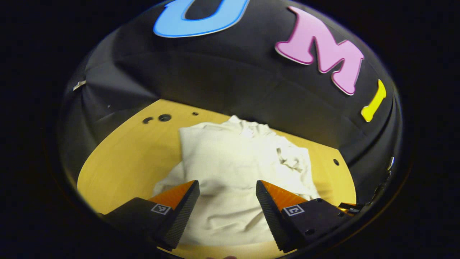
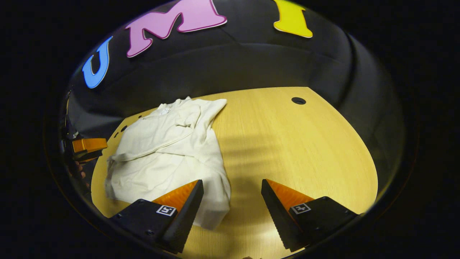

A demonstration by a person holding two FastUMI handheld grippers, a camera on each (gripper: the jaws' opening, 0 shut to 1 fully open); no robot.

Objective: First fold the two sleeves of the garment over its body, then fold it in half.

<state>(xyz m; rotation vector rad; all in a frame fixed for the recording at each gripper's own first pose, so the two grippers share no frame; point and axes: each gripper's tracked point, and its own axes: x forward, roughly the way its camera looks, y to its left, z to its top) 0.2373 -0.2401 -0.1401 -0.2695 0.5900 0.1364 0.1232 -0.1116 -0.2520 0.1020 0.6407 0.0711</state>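
On the table (image 2: 287, 144), toward its left edge and reaching its back edge, the cream garment (image 2: 169, 151) lies with both sleeves folded over its body. The left gripper (image 1: 227, 201) hovers above the garment's near hem, jaws wide apart, gripping nothing. The right gripper (image 2: 232, 201) hovers beside the garment's right edge, jaws wide apart, empty.

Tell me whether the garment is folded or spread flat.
Partly folded: the cream cloth garment has a sleeve lying across its body, hem end still unfolded.

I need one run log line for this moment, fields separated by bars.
garment: cream, sleeves over body, on wooden table | left tongs: open above garment | right tongs: open at garment's edge | half-fold: not yet done
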